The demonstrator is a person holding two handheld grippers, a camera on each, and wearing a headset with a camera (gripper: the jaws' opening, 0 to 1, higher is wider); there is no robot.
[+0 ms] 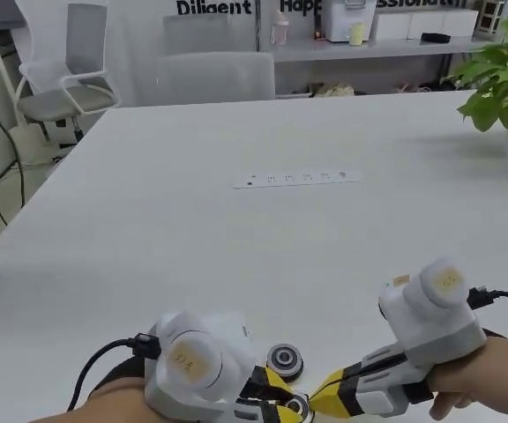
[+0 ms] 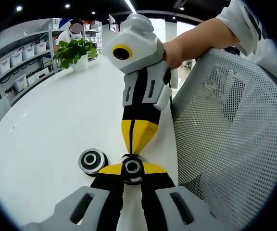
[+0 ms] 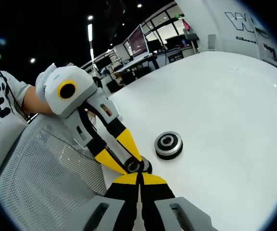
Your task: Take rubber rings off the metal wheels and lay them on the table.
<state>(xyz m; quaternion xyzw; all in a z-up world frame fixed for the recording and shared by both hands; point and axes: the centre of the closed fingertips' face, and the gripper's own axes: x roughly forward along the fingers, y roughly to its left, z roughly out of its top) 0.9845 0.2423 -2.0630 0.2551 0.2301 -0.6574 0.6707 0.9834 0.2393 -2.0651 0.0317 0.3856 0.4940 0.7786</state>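
Left tongs [image 2: 131, 171] clamp one metal wheel [image 3: 133, 166] to steady it, while the right tongs [image 3: 139, 177], pressed shut, meet its rim, seemingly to work off the rubber ring [image 2: 123, 169]; a second wheel [image 3: 168, 144] lies on the surface [image 1: 236, 247] just beside it.

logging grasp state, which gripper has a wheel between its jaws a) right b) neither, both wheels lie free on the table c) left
c: the left gripper has its own jaws either side of one metal wheel, the right gripper has its jaws together with their tips at it, and the other wheel lies free on the table.
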